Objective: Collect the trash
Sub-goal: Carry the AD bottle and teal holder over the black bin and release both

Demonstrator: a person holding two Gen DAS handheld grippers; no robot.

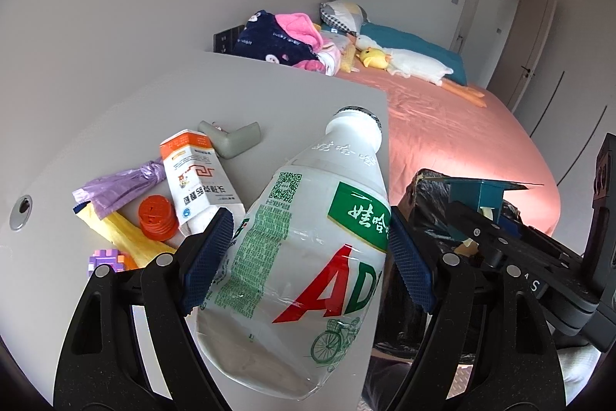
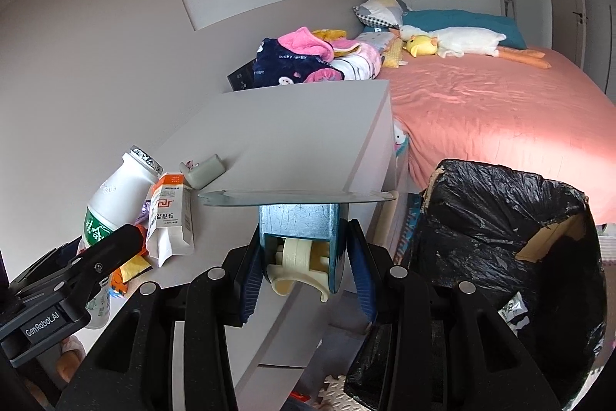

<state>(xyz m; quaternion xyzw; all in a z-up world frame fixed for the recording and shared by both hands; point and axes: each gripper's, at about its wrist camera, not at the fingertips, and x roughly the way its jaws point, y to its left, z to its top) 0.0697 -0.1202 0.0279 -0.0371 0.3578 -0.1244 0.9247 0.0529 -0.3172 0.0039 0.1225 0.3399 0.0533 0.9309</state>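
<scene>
My left gripper (image 1: 312, 257) is shut on a large white plastic drink bottle (image 1: 304, 257) with a green and red label, held above the grey cabinet top (image 1: 288, 91). The bottle (image 2: 115, 195) also shows at the left of the right wrist view. My right gripper (image 2: 304, 268) is shut on a blue tape dispenser (image 2: 298, 222) with a cream roll core inside. A bin lined with a black bag (image 2: 500, 241) stands on the floor to its right; the bin (image 1: 423, 203) sits behind the left gripper's right finger.
On the cabinet lie an orange-white medicine box (image 1: 196, 180), a purple bag (image 1: 119, 187), yellow wrapper (image 1: 119, 234), orange caps (image 1: 156, 216), a purple block (image 1: 106, 259) and a grey corner guard (image 1: 235, 137). A pink bed (image 2: 500, 110) with clothes and plush toys lies beyond.
</scene>
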